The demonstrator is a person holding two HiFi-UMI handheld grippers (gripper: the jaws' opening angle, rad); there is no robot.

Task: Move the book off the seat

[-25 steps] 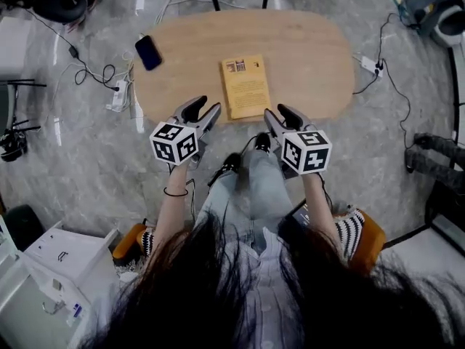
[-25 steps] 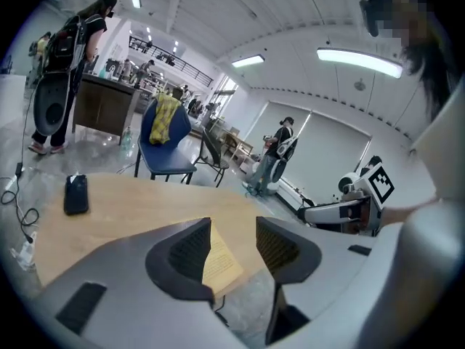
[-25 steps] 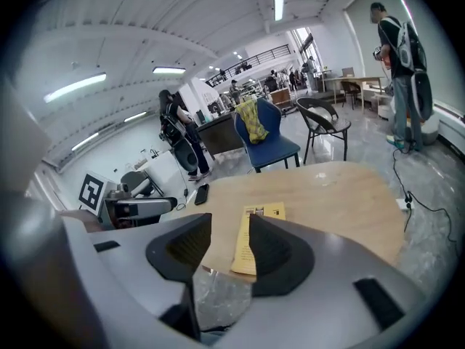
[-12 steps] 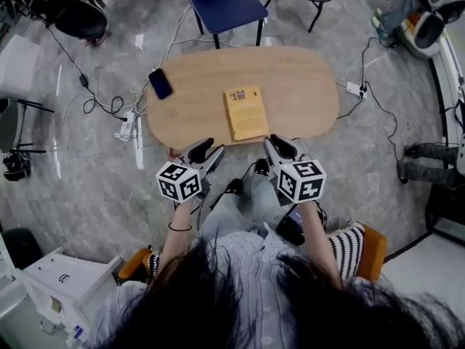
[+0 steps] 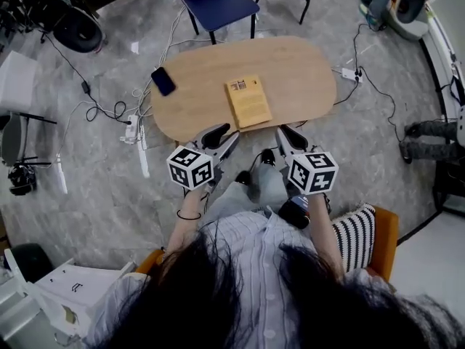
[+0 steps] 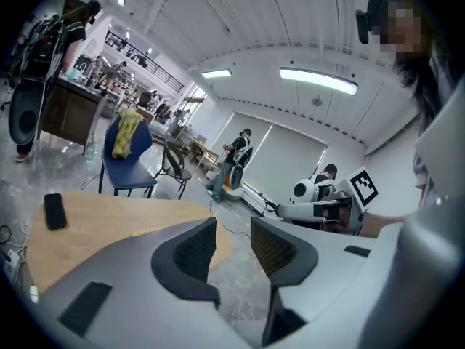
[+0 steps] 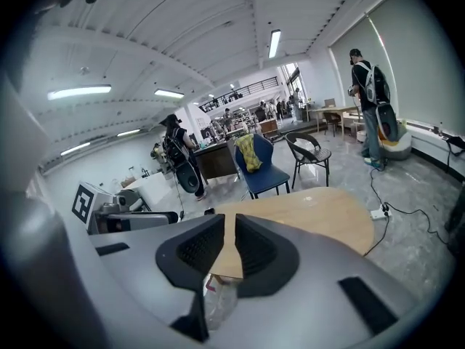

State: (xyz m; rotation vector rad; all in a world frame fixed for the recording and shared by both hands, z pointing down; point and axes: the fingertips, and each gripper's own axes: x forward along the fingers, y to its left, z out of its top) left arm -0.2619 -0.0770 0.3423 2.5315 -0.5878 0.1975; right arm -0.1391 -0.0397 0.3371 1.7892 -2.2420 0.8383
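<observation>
The yellow book (image 5: 248, 102) lies flat on the oval wooden table (image 5: 298, 71), near its front edge, with nothing touching it. My left gripper (image 5: 224, 134) hovers just short of that edge, to the left of the book. Its jaws are closing and a clear gap with nothing in it shows between them (image 6: 234, 227). My right gripper (image 5: 289, 132) is on the book's right side, also off the table. Its jaws are closing too, down to a narrow empty slit (image 7: 230, 224). The person's legs are below both grippers.
A black phone (image 5: 163, 81) lies at the table's left end. A blue chair (image 5: 218, 2) stands behind the table. Cables and power strips (image 5: 350, 74) trail over the floor on both sides. An orange seat with a striped cushion (image 5: 357, 233) is behind the person.
The view has pulled up and back, so the table looks smaller and farther. Both grippers have drawn back a little from the table edge and their jaws have narrowed, the right one most. The book has not moved.
</observation>
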